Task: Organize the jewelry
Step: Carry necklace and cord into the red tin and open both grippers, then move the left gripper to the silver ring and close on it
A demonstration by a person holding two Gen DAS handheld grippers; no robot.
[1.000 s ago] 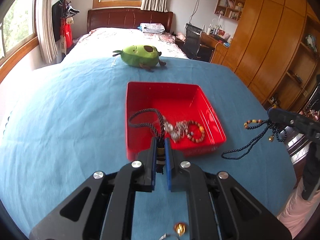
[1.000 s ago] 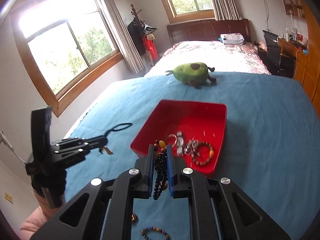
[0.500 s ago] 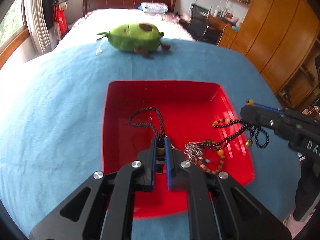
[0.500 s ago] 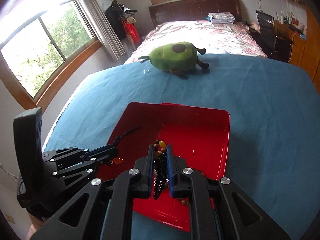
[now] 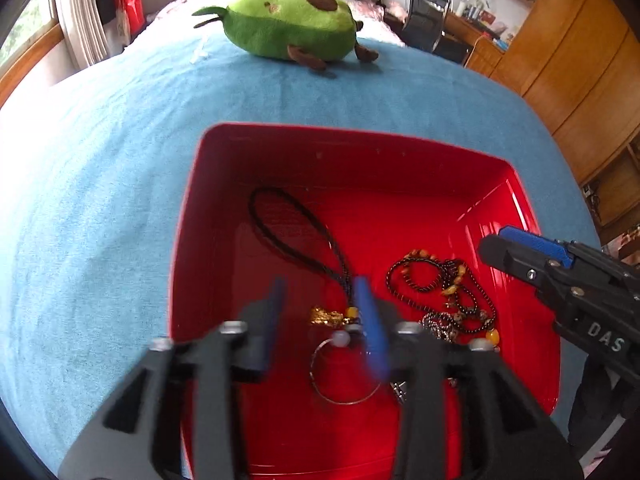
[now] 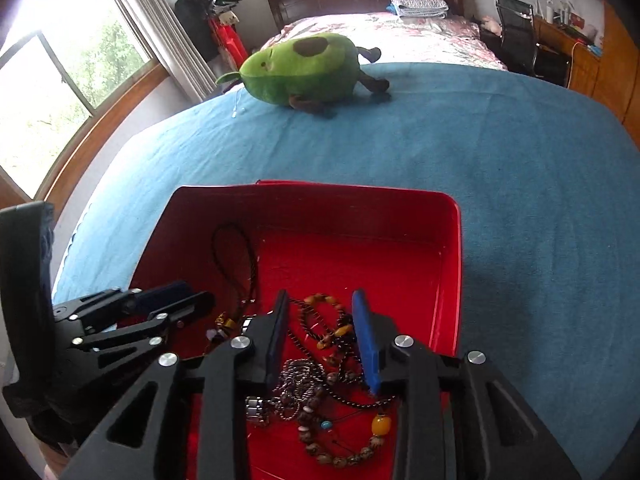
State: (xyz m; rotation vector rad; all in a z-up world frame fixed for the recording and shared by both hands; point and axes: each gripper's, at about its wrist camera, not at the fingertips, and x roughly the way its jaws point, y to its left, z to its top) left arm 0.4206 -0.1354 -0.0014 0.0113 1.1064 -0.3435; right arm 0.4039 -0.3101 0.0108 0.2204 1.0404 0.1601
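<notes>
Both grippers are held over the red tray (image 5: 192,208) on the blue cloth (image 5: 100,168). L gripper (image 5: 320,300): jaws opening, black cord charm (image 5: 296,240) released, lying in tray. R gripper (image 6: 320,320): jaws opening, dark bead necklace (image 6: 332,332) dropped w/ other jewelry below.

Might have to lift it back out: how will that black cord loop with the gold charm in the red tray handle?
The black cord lies in a slack curve, so it is probably floppy and will dangle. The gold charm at one end likely swings as a weight. It lies beside the bead strands, so snagging seems possible.
</notes>
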